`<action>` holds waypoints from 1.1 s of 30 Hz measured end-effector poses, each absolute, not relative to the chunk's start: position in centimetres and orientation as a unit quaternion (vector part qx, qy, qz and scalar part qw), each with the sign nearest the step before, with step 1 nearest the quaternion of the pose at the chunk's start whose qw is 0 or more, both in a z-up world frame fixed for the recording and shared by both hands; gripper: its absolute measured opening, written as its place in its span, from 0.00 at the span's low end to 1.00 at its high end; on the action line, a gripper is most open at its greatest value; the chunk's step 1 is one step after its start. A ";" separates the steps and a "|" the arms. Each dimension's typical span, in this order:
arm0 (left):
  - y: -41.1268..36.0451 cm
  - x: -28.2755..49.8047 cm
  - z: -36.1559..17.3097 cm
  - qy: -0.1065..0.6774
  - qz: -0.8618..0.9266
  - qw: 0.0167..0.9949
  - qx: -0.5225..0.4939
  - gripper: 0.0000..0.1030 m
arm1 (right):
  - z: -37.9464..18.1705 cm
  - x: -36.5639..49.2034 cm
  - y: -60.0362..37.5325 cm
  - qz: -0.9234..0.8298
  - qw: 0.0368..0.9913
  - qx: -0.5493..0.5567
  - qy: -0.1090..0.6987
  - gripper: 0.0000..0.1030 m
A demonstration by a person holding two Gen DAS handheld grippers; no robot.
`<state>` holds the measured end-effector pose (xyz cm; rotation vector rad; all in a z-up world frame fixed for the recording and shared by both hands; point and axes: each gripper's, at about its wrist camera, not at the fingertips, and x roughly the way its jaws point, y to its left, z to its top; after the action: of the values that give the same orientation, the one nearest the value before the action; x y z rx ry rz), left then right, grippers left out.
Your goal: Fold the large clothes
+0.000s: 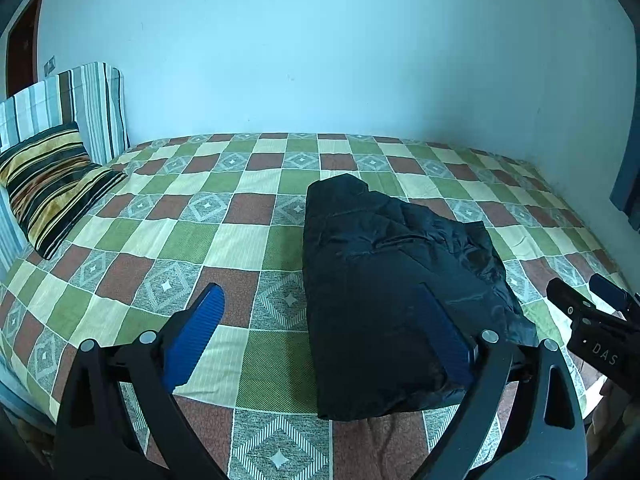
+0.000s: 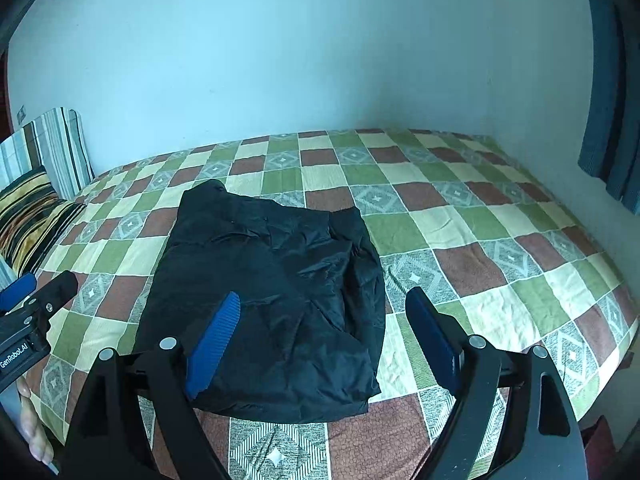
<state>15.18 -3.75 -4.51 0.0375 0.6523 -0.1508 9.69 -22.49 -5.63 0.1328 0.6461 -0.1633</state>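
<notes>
A black shiny garment [image 1: 392, 288] lies folded into a compact bundle on the checked bed near the front edge; it also shows in the right wrist view [image 2: 276, 292]. My left gripper [image 1: 320, 304] is open and empty, held above the bundle's left edge, its right finger over the cloth. My right gripper [image 2: 324, 312] is open and empty, above the bundle's right edge, its left finger over the cloth. The right gripper also shows at the right edge of the left wrist view [image 1: 588, 300]; the left gripper shows at the left edge of the right wrist view [image 2: 36, 292].
The bed [image 1: 248, 248] has a green, red and cream checked cover. A striped dark and yellow pillow [image 1: 52, 184] and a striped cushion [image 1: 96, 108] lie at the far left. A pale wall [image 1: 320, 60] runs behind. A blue curtain [image 2: 608, 100] hangs at the right.
</notes>
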 end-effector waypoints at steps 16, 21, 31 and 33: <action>-4.0 14.1 -3.9 0.313 -0.071 0.947 0.018 0.93 | -5.4 9.0 -22.3 -0.078 0.945 0.069 0.311 0.81; -3.6 14.0 -3.9 0.314 -0.071 0.947 0.013 0.93 | -5.1 8.8 -22.2 -0.078 0.946 0.068 0.308 0.81; -3.4 13.9 -3.9 0.313 -0.071 0.947 0.010 0.93 | -5.0 8.8 -22.0 -0.077 0.946 0.065 0.308 0.81; -3.4 13.9 -3.8 0.311 -0.070 0.948 0.010 0.93 | -5.0 8.8 -22.0 -0.077 0.946 0.066 0.308 0.81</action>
<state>13.91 -3.35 -3.81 0.0207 0.6340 -0.1421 8.80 -21.97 -4.97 0.1348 0.6267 -0.1572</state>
